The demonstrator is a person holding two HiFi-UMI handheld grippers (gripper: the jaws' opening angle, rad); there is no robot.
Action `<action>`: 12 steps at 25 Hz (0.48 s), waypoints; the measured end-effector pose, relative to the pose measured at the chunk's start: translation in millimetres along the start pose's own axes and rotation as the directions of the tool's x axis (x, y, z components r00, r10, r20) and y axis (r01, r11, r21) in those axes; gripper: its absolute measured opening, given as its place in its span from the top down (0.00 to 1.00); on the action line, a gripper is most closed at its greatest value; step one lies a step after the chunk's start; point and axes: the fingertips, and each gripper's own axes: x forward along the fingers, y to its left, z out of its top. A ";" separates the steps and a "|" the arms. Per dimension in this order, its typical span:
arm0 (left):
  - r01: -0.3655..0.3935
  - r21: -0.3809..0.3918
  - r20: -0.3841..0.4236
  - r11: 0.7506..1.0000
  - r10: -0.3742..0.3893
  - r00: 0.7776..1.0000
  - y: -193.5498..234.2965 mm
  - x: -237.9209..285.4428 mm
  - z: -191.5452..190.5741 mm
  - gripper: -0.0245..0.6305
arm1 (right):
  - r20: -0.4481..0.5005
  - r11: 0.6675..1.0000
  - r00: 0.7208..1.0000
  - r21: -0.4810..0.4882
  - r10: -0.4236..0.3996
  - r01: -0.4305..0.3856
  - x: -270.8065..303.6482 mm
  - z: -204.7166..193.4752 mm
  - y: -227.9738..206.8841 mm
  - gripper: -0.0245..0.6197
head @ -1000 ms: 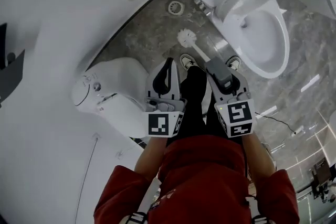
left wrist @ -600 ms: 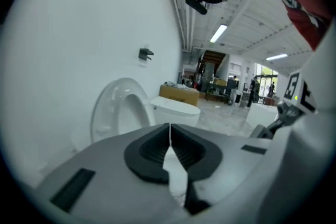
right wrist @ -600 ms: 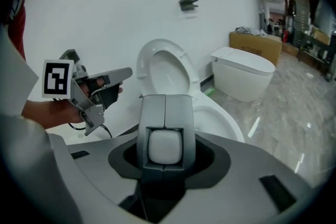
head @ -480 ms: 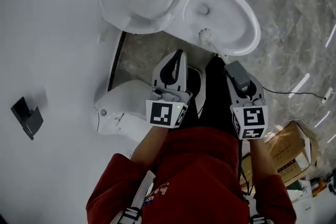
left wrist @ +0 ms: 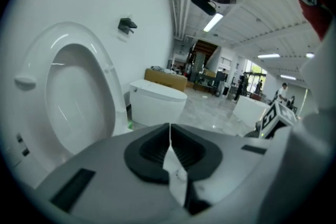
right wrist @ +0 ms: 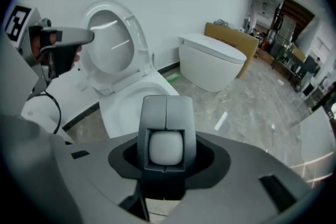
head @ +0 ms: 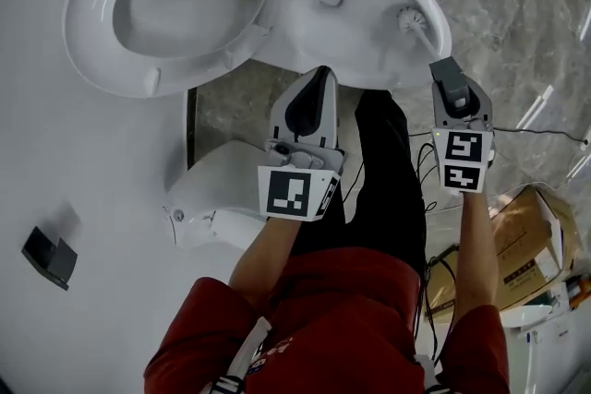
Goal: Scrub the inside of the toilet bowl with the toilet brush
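Inside toilet bowl (head: 355,37), toilet brush (head: 412,17) head shows only in head view

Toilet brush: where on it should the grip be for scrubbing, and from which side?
Take the toilet brush by the grey block at its handle's top, from above, as the right gripper does now. The thin shaft slants down into the bowl, so the bristle head is left free.

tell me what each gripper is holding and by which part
The right gripper holds the toilet brush by the top end of its handle, with the bristle head down in the toilet bowl. The left gripper is shut on nothing.
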 end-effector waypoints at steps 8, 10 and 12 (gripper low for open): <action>0.005 -0.017 0.005 1.000 -0.005 1.000 56.5 18.3 -13.9 0.97 | 0.130 0.999 0.991 0.021 -0.043 0.040 51.2 83.7 35.1 0.70; -0.003 -0.014 -0.016 1.000 0.003 1.000 76.0 11.3 -16.2 0.97 | 0.161 0.998 0.987 0.066 -0.025 0.015 64.1 112.7 52.8 0.70; -0.028 -0.018 -0.008 0.999 0.028 1.000 96.8 3.3 -15.5 0.97 | 0.186 0.988 0.982 0.147 0.008 -0.036 76.1 135.6 73.5 0.70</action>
